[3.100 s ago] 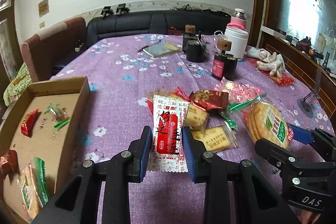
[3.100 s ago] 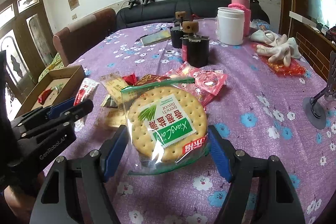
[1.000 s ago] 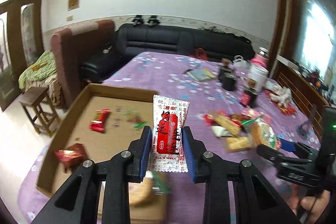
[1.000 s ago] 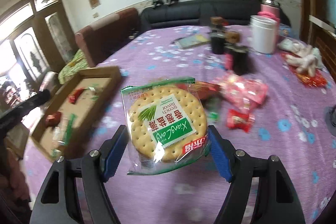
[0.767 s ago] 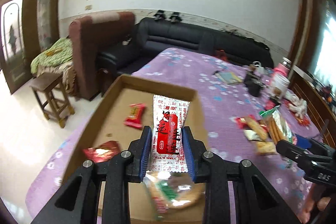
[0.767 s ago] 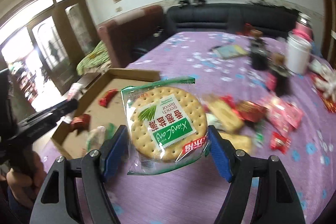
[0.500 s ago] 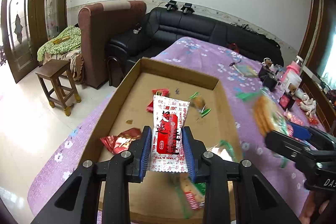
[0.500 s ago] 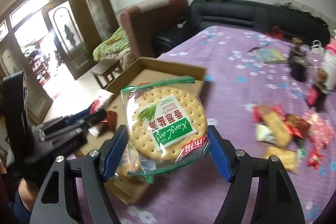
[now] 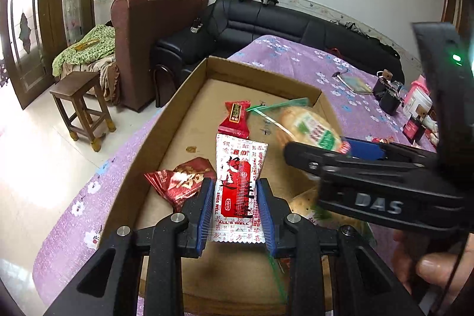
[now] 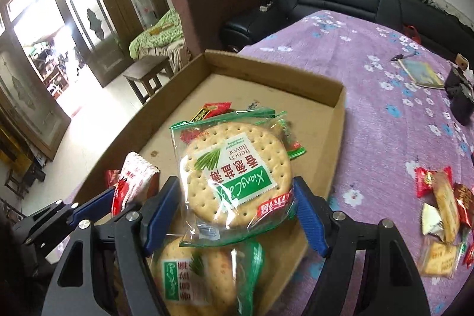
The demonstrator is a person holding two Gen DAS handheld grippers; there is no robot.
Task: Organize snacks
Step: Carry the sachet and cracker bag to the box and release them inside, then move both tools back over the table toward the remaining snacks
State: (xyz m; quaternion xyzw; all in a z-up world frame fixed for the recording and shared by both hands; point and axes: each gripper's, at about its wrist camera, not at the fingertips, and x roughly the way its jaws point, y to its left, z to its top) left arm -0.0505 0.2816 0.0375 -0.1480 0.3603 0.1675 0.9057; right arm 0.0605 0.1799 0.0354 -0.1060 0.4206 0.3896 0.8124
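Both tools pinch snacks over a cardboard tray (image 9: 189,85) on the purple floral tablecloth (image 10: 385,96).

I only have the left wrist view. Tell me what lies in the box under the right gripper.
Observer: Another cracker pack, same green label, lies in the cardboard box directly under the cracker pack that the right gripper holds.
Operator: Report what is left on the table.
Observer: A small pile of snacks lies on the purple tablecloth, to the right of the box.
Operator: Describe the left gripper from that side.
Observer: The left gripper grips a white and red packet above the box's near left part.
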